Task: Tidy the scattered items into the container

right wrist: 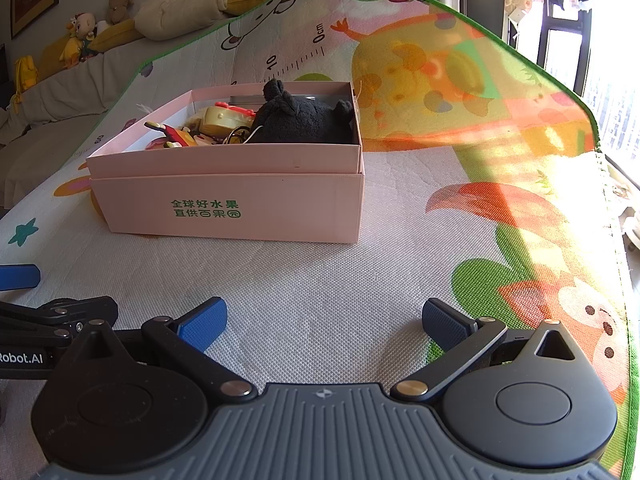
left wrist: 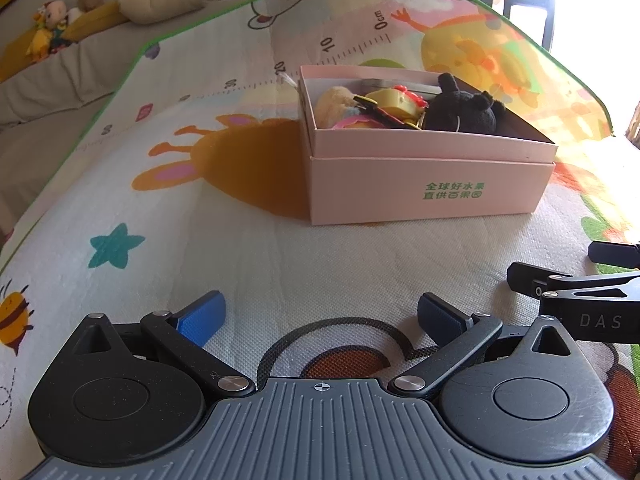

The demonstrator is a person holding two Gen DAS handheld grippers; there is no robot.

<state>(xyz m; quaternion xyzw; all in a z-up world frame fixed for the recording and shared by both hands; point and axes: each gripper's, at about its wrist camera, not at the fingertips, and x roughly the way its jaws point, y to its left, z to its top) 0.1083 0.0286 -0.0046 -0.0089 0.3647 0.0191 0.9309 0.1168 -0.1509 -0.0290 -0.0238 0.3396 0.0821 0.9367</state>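
One pink box [right wrist: 248, 196] on one play mat [right wrist: 400, 280]; inside it, one black plush toy [right wrist: 304, 120], one yellow toy [right wrist: 220, 120], one beige plush [left wrist: 334, 106], one metal tin [right wrist: 248, 100]; two hand-held grippers: left hand-held gripper [left wrist: 320, 320], right hand-held gripper [right wrist: 324, 320]

box [right wrist: 240, 208]: pale pink, green print
plush [right wrist: 304, 120]: black
mat [right wrist: 320, 280]: white weave, cartoon animals, teal star, green border
fingers [left wrist: 202, 318]: blue pads, black links
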